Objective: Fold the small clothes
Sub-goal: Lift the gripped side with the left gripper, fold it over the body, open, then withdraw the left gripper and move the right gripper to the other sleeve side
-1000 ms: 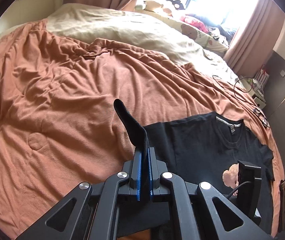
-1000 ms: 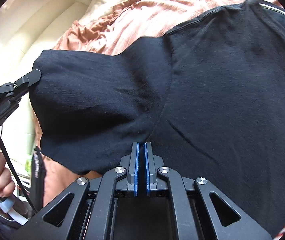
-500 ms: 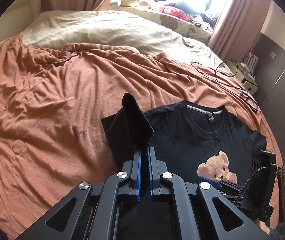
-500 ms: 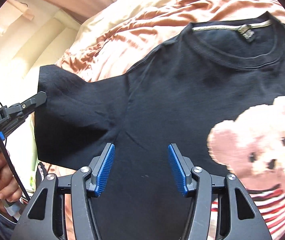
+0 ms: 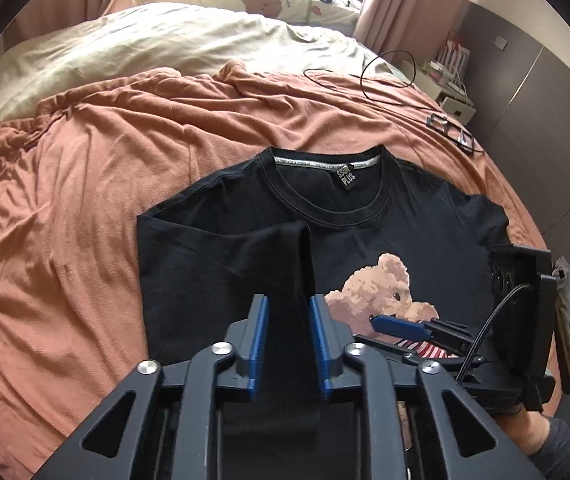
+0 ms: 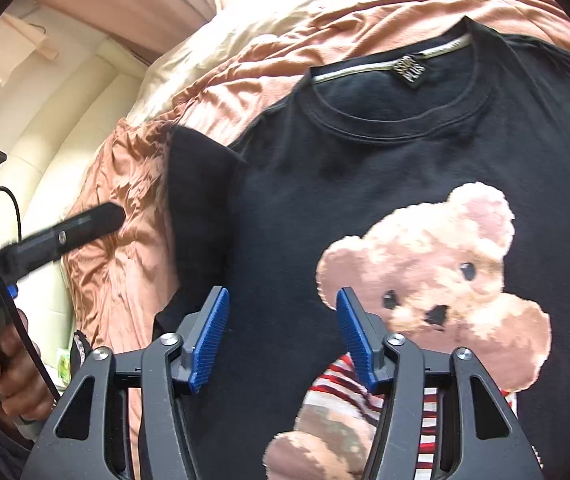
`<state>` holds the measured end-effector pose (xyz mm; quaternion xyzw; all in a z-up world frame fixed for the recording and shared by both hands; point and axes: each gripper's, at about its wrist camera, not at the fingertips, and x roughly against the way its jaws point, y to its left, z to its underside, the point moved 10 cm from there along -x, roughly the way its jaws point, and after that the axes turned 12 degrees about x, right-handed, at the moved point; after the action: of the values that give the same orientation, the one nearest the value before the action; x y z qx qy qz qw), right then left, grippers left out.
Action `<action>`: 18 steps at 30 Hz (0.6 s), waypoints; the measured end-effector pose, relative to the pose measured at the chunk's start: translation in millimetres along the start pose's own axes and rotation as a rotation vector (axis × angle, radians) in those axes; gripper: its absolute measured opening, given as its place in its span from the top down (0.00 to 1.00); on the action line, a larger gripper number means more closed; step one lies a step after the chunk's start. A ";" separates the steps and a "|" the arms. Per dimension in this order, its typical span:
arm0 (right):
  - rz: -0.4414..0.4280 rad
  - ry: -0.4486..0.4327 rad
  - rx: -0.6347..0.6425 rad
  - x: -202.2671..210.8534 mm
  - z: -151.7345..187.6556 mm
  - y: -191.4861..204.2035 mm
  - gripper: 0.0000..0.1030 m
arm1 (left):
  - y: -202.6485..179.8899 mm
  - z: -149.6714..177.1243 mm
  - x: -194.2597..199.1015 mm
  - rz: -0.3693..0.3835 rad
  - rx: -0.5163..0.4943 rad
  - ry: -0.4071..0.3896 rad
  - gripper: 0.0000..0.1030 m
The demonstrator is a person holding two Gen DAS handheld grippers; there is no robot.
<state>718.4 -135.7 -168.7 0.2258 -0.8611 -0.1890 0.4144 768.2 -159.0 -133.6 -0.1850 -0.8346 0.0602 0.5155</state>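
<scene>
The black cotton T-shirt with the teddy-bear print [image 5: 365,236] lies face up on the rust-orange bedspread [image 5: 85,168], collar toward twelve o'clock. Its sleeve at nine o'clock is turned in over the chest, one strip of it standing up in a ridge. The left tool [image 5: 287,336] has its blue pads parted, the ridge loose between them, gripping nothing that I can see. The right tool [image 6: 283,338] hangs wide open over the chest beside the bear, empty. To my eye the first side fold is just laid. To do it well, draw the left tool back low so no pad snags the ridge, then press that ridge flat toward three o'clock, keeping the folded edge straight from shoulder to hem before taking the opposite sleeve.
</scene>
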 end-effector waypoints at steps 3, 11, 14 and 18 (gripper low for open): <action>-0.002 -0.009 -0.018 2.5 -1.1 -6.0 0.32 | 13.3 -1.3 2.5 -0.022 0.034 -0.023 0.61; 0.019 -0.019 0.023 -4.4 -0.9 1.4 0.32 | 70.3 12.4 -3.8 -0.100 0.140 -0.016 0.61; 0.029 -0.032 0.063 -8.8 -3.1 10.7 0.35 | 91.0 26.8 -13.0 -0.106 0.178 0.008 0.61; 0.024 -0.008 0.108 -20.0 -0.8 27.0 0.50 | 108.5 45.6 -28.3 -0.103 0.203 0.044 0.76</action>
<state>723.8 -102.6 -166.9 0.2369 -0.8743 -0.1382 0.4005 766.1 -65.0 -209.9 -0.0897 -0.8212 0.1138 0.5520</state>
